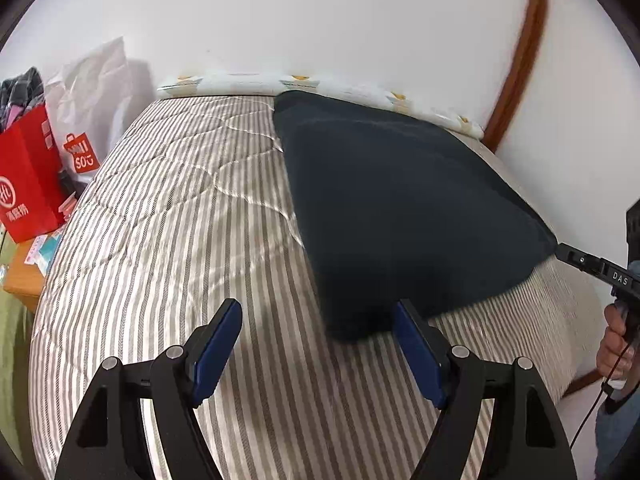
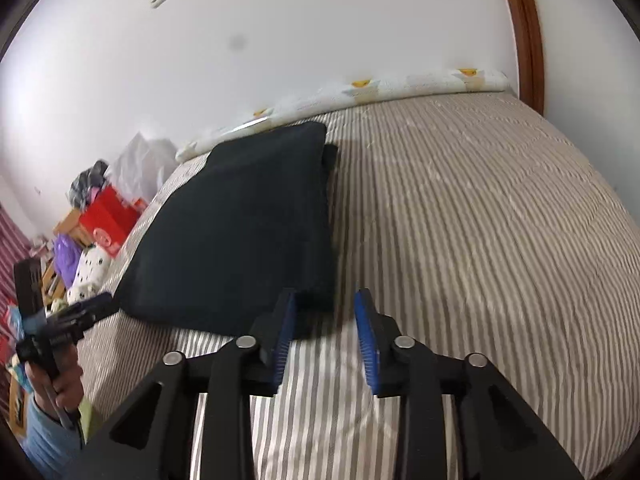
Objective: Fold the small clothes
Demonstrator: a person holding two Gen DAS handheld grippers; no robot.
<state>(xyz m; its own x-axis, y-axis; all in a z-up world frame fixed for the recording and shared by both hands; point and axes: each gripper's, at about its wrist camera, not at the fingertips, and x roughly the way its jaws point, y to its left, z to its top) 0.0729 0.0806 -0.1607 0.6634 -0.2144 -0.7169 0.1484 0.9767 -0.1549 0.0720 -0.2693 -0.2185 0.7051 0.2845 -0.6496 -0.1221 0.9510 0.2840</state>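
Flatly folded dark knit garment (image 1: 400, 208) on quilted striped bedspread (image 1: 168, 208), left claw (image 1: 316, 316) released, right claw (image 2: 326, 300) released.

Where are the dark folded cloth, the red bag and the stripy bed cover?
dark folded cloth (image 2: 240, 228), right wrist view, middle of top layer.
red bag (image 1: 26, 176), left wrist view, front face.
stripy bed cover (image 1: 168, 208), left wrist view, bare part.

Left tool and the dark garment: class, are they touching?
Cannot tell. In the left wrist view the left tool stands open and the dark garment meets its right finger's tip, but blur hides any contact.
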